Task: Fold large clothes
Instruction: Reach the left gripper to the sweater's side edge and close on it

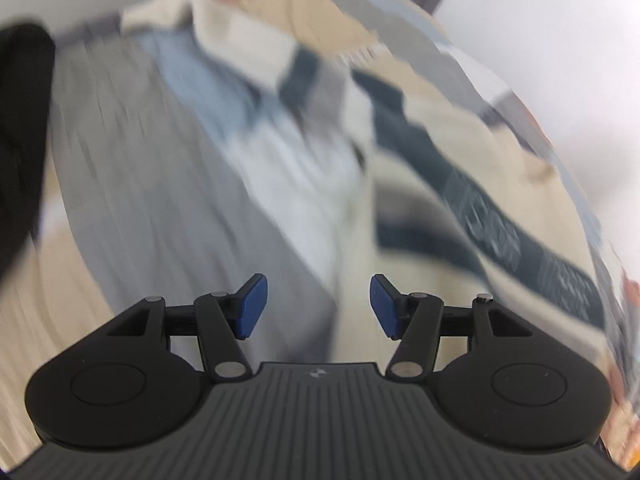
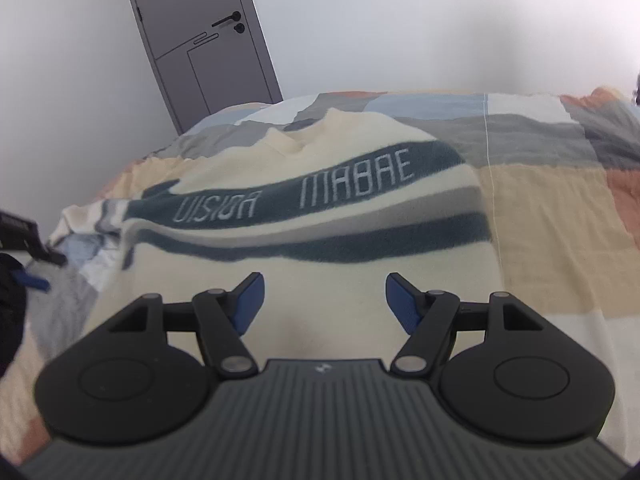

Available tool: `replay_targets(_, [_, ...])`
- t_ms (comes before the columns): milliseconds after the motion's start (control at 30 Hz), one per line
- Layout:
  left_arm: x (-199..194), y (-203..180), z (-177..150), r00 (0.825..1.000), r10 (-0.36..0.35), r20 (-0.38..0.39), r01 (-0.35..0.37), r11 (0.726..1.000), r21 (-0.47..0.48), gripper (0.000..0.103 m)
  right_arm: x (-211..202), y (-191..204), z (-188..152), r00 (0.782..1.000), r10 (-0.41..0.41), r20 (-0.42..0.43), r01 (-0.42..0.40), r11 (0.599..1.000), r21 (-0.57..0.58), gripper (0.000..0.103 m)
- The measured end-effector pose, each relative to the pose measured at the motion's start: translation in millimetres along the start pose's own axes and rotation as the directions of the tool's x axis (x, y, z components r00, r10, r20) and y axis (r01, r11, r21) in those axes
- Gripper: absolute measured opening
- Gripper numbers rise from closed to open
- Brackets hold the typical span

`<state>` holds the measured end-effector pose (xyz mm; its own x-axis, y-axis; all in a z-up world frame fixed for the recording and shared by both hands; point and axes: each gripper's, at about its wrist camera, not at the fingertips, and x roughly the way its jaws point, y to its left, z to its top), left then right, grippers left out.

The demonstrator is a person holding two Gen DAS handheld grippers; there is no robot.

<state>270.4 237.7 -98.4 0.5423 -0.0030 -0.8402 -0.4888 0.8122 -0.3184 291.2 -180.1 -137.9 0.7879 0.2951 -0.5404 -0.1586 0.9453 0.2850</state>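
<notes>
A bed (image 2: 560, 208) carried everything, and it was covered with a patchwork cover (image 2: 532, 140) in grey, beige, orange, light blue and white blocks. A cream sweater (image 2: 320, 280) with dark teal stripes and white letters lay spread directly on this cover, near the middle of the bed.
</notes>
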Motion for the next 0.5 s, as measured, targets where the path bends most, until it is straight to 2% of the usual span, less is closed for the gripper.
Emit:
replay_targets(100, [3, 0, -41, 0.996, -0.066, -0.058, 0.064, 0.997, -0.037, 0.063, -18, -6, -3, 0.999, 0.03, -0.019, -0.029, 0.998, 0.047, 0.069])
replay_targets(233, [0, -1, -83, 0.991, -0.106, -0.076, 0.102, 0.994, -0.046, 0.063, -48, -20, -10, 1.0, 0.007, -0.019, -0.005, 0.992, 0.124, 0.069])
replay_targets(367, [-10, -2, -107, 0.986, -0.167, -0.025, 0.165, 0.985, -0.048, 0.062, -66, -36, -13, 0.999, -0.039, 0.0, 0.038, 0.985, 0.166, 0.07])
replay_targets(500, [-19, -6, -126, 0.979, -0.199, 0.035, 0.2, 0.98, -0.014, 0.062, -61, -45, -11, 0.998, -0.062, -0.018, 0.065, 0.98, 0.189, 0.07])
